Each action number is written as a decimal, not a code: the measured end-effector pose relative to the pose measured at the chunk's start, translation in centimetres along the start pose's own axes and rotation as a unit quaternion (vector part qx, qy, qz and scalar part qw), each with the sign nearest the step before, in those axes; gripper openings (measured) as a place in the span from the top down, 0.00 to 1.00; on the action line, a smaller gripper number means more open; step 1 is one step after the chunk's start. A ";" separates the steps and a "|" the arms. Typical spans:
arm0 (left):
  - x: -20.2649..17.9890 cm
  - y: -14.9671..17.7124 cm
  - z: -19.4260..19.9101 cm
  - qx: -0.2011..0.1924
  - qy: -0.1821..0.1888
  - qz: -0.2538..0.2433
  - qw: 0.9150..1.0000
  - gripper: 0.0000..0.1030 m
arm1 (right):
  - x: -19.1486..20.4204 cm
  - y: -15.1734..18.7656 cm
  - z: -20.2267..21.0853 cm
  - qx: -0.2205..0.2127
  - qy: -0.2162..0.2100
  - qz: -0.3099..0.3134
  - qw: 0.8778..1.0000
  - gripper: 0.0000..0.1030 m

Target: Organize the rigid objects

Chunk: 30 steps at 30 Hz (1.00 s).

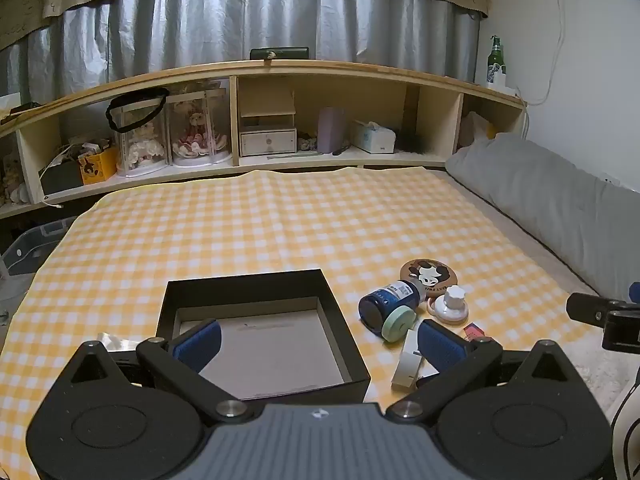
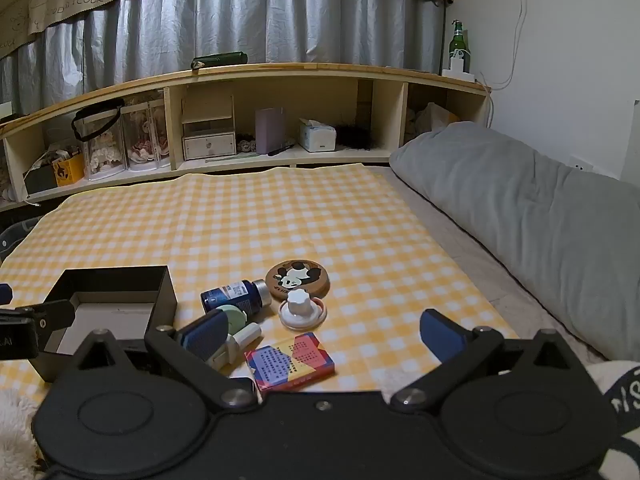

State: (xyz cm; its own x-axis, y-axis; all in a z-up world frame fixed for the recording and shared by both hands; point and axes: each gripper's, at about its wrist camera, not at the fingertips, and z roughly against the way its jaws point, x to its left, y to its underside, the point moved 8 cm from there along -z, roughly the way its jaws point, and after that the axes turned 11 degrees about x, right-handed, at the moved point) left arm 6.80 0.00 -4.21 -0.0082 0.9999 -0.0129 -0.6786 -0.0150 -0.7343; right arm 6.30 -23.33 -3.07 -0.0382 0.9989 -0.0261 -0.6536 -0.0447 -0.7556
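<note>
A black open box [image 1: 348, 354] with a pale bare floor sits on the yellow checked cloth; it also shows in the right wrist view [image 2: 164, 292]. To its right lie a blue bottle [image 1: 390, 300] on its side, a mint round case [image 1: 398, 322], a panda coaster [image 1: 428, 274], a white knob lid [image 1: 452, 304] and a white rectangular piece [image 1: 408, 360]. The right wrist view shows the bottle [image 2: 236, 294], coaster [image 2: 298, 276], lid [image 2: 302, 308] and a colourful card box [image 2: 290, 360]. My left gripper [image 1: 318, 344] is open over the box's near edge. My right gripper [image 2: 322, 336] is open above the card box.
A grey pillow [image 2: 520, 208] lies along the right side. A wooden shelf unit [image 1: 280, 120] with dolls, boxes and tissues stands behind the cloth. A green bottle [image 1: 496, 60] stands on the shelf top. A clear bin [image 1: 28, 244] sits at the left.
</note>
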 end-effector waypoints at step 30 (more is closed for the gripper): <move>0.0 0.0 0.0 0.001 0.001 0.000 1.000 0.00 | 0.0 0.2 -0.2 0.003 0.002 0.002 1.000 0.00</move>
State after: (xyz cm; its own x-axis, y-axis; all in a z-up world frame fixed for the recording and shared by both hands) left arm 6.79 0.00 -4.23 -0.0080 0.9999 -0.0142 -0.6803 -0.0159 -0.7328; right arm 6.32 -23.31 -3.32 -0.0382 0.9988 -0.0311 -0.6576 -0.0486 -0.7518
